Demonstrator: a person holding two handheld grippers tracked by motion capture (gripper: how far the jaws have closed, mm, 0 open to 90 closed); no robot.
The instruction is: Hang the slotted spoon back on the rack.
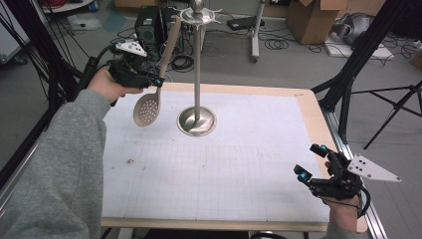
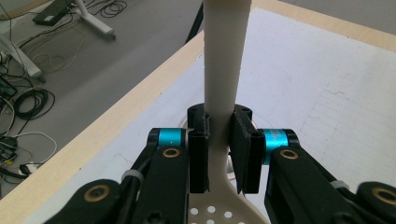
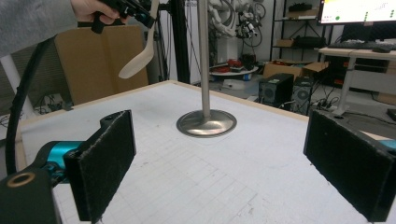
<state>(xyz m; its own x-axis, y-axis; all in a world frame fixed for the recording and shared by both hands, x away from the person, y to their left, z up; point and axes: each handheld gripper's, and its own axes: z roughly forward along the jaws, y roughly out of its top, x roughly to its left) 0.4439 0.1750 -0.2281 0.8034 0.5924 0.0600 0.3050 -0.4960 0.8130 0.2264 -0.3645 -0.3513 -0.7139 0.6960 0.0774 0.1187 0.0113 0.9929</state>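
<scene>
Where the left gripper [image 1: 149, 79] hung over the table's far left corner, clamped tight on the cream plastic slotted spoon [image 1: 152, 99] by its handle, just above the perforated bowl. Left fingers [image 2: 198, 149] pressed flat against both sides of that handle. Held well clear of the white gridded mat [image 1: 224, 169] and raised off it. Right gripper [image 1: 311, 164] kept low near the front right corner, jaws spread wide, nothing between them. Right fingers [image 3: 105, 165] touching nothing. Broad bare mat left between the two grippers, bordered by the pale wooden table edge [image 1: 311, 109]. Silver metal stand with round base and tall pole [image 1: 197, 121] near the far middle, just beside the spoon. Spoon's long axis steep, slightly tilted: bowl down toward the mat, handle tip up and away toward the stand's top.
</scene>
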